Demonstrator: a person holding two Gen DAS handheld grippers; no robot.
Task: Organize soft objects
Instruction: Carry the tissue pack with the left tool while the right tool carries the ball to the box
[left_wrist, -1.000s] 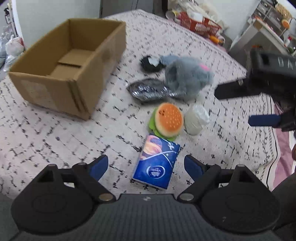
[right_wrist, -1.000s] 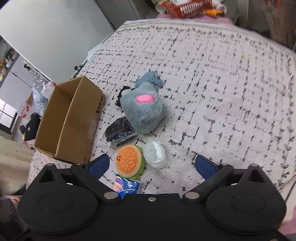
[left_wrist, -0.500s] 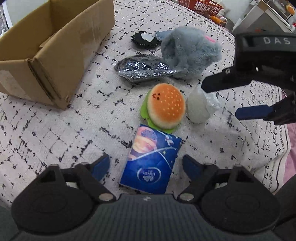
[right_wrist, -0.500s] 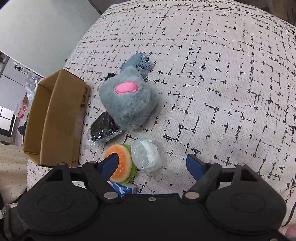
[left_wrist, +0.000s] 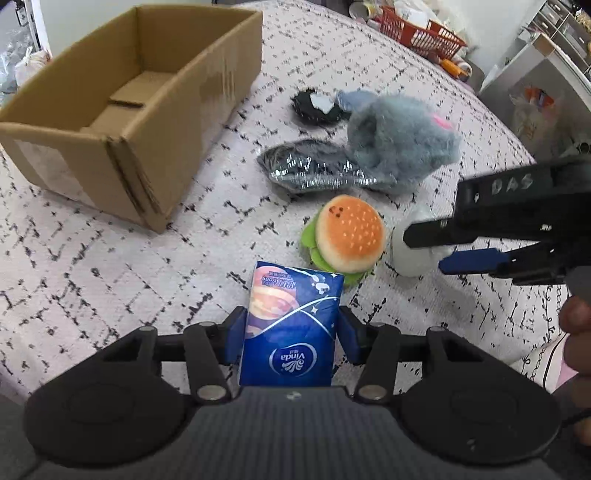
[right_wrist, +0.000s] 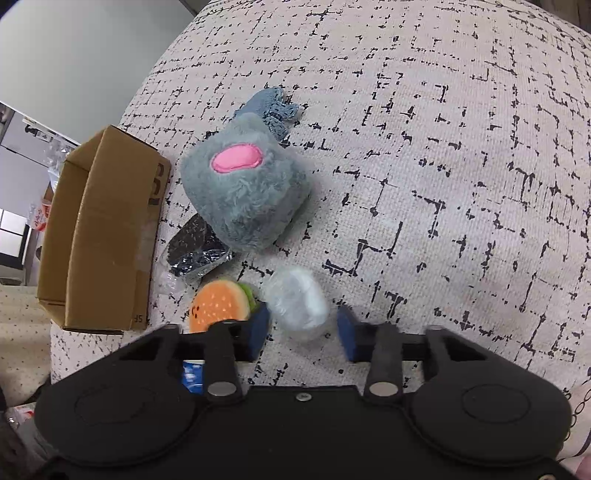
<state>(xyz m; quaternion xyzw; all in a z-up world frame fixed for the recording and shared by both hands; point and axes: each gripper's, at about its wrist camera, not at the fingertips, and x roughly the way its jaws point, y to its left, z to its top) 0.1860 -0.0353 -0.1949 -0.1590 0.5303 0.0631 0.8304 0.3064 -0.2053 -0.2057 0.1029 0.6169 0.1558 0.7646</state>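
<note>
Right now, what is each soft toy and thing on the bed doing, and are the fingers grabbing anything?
Cardboard box: open on top, nothing in it.
Tissue pack: flat on the bed, left gripper fingers closing on its sides.
White wrapped ball: on the bed, right gripper fingers closing around it.
Burger toy: lying free.
Grey plush: lying free.
Silver packet: flat, partly under the plush.

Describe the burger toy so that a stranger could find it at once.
Start at the open cardboard box on the patterned bedspread and look past its near corner to the cluster of soft things. The burger toy lies between the blue tissue pack and the grey plush. Only it has an orange bun with green edging.
</note>
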